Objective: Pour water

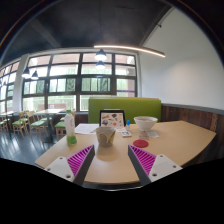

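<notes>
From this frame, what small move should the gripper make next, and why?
Probably ease straight forward toward the tan cup. The gripper is open and holds nothing, and the cup stands on the wooden table beyond its fingers, roughly in line with the gap between them. A white bowl sits farther off to one side.

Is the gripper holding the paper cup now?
No. The paper cup stands on the wooden table, beyond the open gripper, and neither finger touches it.
</notes>
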### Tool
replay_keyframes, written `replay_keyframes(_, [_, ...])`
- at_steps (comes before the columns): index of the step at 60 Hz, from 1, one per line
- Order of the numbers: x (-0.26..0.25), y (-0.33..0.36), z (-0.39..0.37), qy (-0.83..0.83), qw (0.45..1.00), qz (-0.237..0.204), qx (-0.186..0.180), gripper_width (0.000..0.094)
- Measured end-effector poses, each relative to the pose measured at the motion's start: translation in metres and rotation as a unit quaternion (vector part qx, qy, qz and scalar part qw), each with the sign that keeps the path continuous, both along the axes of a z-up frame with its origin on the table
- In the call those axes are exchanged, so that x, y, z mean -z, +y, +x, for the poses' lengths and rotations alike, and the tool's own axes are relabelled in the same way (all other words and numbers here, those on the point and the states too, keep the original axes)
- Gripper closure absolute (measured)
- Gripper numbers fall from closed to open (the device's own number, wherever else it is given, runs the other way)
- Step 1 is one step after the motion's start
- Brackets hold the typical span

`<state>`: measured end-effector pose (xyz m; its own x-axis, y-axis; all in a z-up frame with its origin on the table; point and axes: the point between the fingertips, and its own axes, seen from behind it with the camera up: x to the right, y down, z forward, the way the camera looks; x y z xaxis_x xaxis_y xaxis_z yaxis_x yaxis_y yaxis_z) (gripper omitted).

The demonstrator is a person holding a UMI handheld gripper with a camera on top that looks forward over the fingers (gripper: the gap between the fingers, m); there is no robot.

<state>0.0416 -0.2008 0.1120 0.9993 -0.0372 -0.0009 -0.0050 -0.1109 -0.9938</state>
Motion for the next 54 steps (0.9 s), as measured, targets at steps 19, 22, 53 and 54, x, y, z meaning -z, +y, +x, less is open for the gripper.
replay_keyframes(19, [-0.004,0.022,-0.058,0.016,0.998,0.005,-0.06,0.0128])
replay_keyframes(22, [-0.007,0.033,-0.074,0.015,0.997,0.018,-0.08,0.0128])
replay_keyframes(53, [0.013,0.265,-0.22,-0.021,0.997,0.008,-0.07,0.0134])
replay_keyframes(54, [0.015,0.276,-0.218,-0.018,0.997,0.007,-0.071,0.0135])
